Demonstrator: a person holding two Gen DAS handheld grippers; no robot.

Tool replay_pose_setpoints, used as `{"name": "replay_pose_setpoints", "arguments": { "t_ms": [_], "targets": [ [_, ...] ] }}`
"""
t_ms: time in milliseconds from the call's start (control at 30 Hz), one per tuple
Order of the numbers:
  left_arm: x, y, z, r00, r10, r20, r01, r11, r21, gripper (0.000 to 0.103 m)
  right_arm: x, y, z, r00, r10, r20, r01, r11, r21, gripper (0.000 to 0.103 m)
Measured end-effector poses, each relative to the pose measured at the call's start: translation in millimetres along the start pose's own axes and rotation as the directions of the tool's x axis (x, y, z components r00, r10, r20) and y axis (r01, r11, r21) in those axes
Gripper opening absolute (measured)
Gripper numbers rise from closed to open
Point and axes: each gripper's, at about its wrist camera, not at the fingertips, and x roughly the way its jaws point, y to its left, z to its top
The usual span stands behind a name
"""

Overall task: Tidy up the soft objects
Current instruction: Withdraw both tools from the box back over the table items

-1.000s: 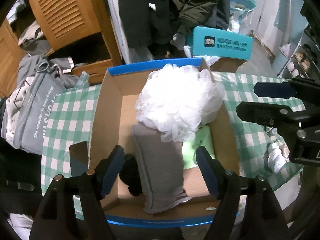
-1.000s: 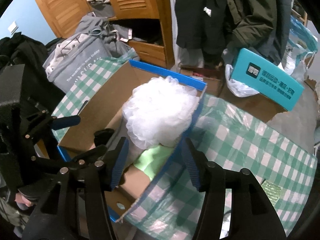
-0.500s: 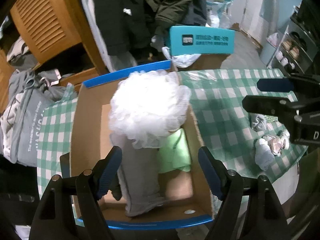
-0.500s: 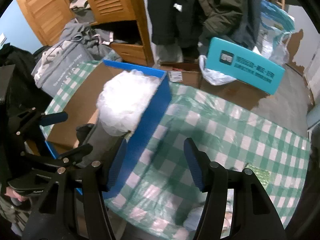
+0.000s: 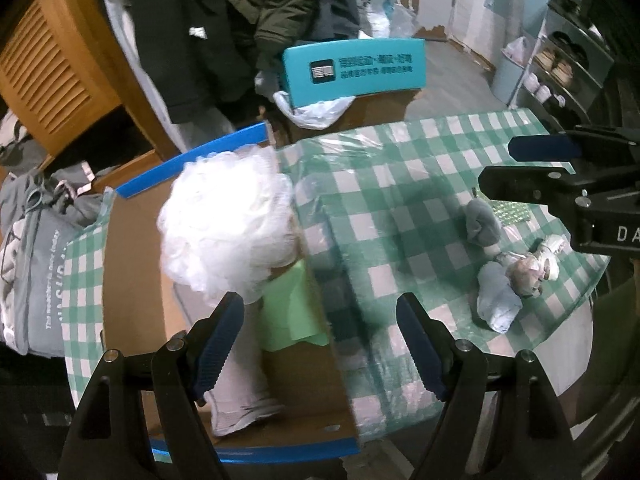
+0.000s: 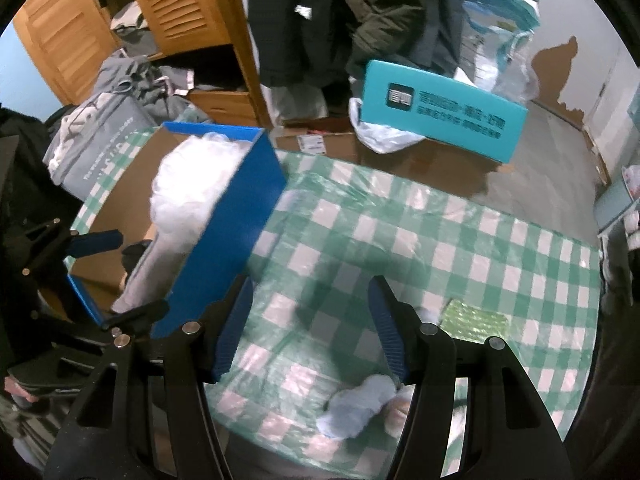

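A blue-edged cardboard box on the checked table holds a white mesh puff, a grey sock and a green cloth. Loose on the table to the right lie a grey sock ball, a light blue sock and a pale rolled sock. My left gripper is open and empty over the box's right wall. My right gripper is open and empty above the table, just short of the light blue sock.
A green sponge-like pad lies on the table's right part. A teal carton and a plastic bag sit on the floor behind. A wooden wardrobe, hanging coats and a grey bag stand at the back and left.
Both grippers have moved right, away from the box middle toward the loose socks. The right gripper now looks at the table beside the box. Both stay open.
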Motion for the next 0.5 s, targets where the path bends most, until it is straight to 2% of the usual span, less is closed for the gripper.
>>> {"name": "replay_pose_setpoints", "arguments": {
  "t_ms": [500],
  "targets": [
    [24,-55,11,0.996,-0.054,-0.069,0.059,0.995,0.076,0.08,-15,-60,-37,0.996,-0.092,-0.018,0.093,0.993,0.072,0.06]
  ]
}}
